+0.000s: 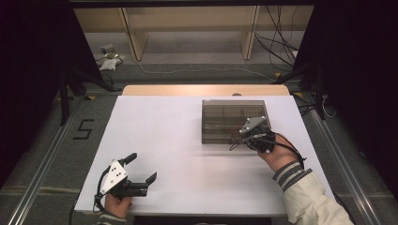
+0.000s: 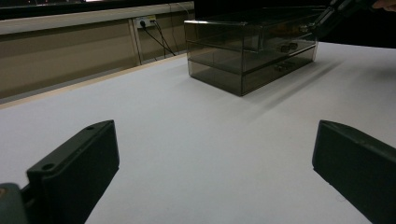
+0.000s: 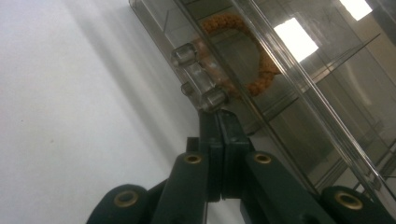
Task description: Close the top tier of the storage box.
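Note:
A smoky clear drawer box stands on the white table, right of centre. In the right gripper view its drawer front carries a clear bar handle, and an orange bead bracelet lies inside that drawer. My right gripper is shut, jaws flush together, its tip against the lower end of the handle. From above, the right gripper sits at the box's front right corner. My left gripper rests open at the table's near left, nothing between its jaws. The box lies far ahead of it.
A wooden shelf frame and loose cables lie on the floor beyond the table. A "5" mark is on the floor at the left. White table surface stretches between the two grippers. A wall socket sits on the far wall.

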The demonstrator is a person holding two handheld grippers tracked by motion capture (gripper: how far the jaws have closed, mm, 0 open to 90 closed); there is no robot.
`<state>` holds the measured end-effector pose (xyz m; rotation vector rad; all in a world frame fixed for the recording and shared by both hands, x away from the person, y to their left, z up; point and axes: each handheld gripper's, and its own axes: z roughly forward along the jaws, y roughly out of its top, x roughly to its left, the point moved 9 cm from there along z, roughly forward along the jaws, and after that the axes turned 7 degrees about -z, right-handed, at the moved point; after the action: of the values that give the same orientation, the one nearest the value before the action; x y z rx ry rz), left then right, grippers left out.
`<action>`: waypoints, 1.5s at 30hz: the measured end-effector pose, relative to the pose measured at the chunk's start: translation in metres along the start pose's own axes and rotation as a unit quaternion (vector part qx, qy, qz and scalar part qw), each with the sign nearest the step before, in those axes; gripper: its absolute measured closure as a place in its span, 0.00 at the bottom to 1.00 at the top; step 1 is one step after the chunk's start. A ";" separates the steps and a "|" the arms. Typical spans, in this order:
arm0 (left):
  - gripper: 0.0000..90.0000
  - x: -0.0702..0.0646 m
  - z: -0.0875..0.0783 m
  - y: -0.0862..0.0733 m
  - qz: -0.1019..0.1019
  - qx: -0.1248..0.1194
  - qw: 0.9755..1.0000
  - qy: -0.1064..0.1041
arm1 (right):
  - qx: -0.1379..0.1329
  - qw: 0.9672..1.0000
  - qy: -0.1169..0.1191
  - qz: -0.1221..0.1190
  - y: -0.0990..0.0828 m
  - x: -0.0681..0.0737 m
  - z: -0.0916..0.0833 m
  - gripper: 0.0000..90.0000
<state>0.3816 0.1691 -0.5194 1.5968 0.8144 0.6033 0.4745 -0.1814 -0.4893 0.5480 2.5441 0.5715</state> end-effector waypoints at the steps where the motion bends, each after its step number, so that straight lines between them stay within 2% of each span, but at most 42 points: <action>1: 0.01 0.000 0.000 0.000 0.000 0.000 1.000 0.000 | 0.000 1.000 -0.001 0.001 0.000 -0.001 0.001 1.00; 15: 0.01 0.000 0.000 0.000 0.000 0.000 1.000 -0.001 | -0.011 0.999 -0.024 0.021 0.003 -0.008 0.008 1.00; 20: 0.01 0.000 0.000 0.000 0.000 0.000 1.000 0.000 | -0.013 0.998 -0.057 0.027 0.005 -0.014 0.011 1.00; 22: 0.01 0.000 0.000 0.000 0.000 0.000 1.000 -0.001 | -0.018 0.998 -0.054 0.034 0.006 -0.014 0.011 1.00; 25: 0.01 0.000 0.000 0.000 0.000 0.000 1.000 -0.001 | -0.012 0.997 -0.062 0.034 0.005 -0.013 0.011 0.99; 31: 0.01 0.000 0.000 0.000 0.000 0.000 1.000 -0.001 | -0.011 0.998 -0.049 0.035 0.003 -0.013 0.009 0.96; 36: 0.01 0.000 0.000 0.000 0.000 0.000 1.000 -0.001 | -0.019 0.999 -0.030 0.027 0.005 -0.006 0.003 0.86; 43: 0.01 0.000 0.000 0.000 0.000 0.000 1.000 -0.001 | -0.050 0.998 0.011 0.027 0.013 0.007 -0.011 0.74; 45: 0.01 0.000 0.000 0.000 0.000 0.000 1.000 -0.001 | -0.059 0.998 0.014 0.025 0.016 0.009 -0.015 0.69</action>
<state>0.3816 0.1690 -0.5194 1.5976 0.8130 0.6027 0.4635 -0.1684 -0.4734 0.5668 2.5088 0.7473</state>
